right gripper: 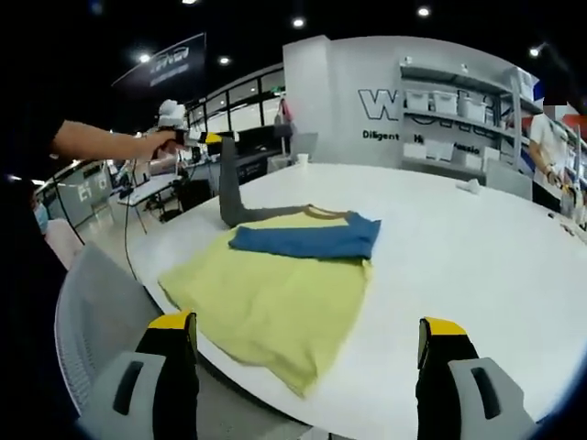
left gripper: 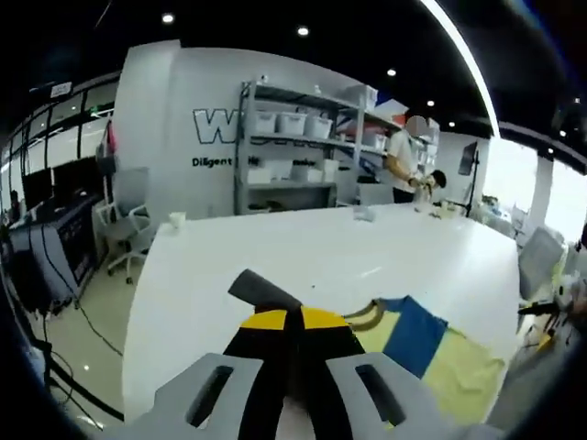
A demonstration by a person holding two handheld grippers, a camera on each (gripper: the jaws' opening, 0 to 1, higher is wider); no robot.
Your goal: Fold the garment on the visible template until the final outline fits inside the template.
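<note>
1. While the garment (right gripper: 275,293), a yellow T-shirt with a blue sleeve folded across its chest, lies flat near the edge of a white tabletop (right gripper: 459,266), one grey sleeve (right gripper: 229,188) is lifted upright above it.
2. In the right gripper view, the left tool (right gripper: 213,137) appears at upper left, held in a person's hand (right gripper: 158,142) on an outstretched arm, and the top of the grey sleeve hangs from its tip.
3. In the left gripper view, the left tool (left gripper: 292,321) has its yellow-tipped black jaws pressed together on the grey sleeve (left gripper: 261,289), which sticks out just past the tips.
4. In that same view the garment (left gripper: 431,353) lies below and to the right of the jaws, on the tabletop (left gripper: 321,247).
5. The right tool (right gripper: 307,344) is released, its two jaws spread wide apart.
6. The garment lies beyond and between the right tool's jaws, not touching them.
7. Behind the tabletop stand a shelving unit (left gripper: 303,147) with white bins and a person (left gripper: 404,160).
</note>
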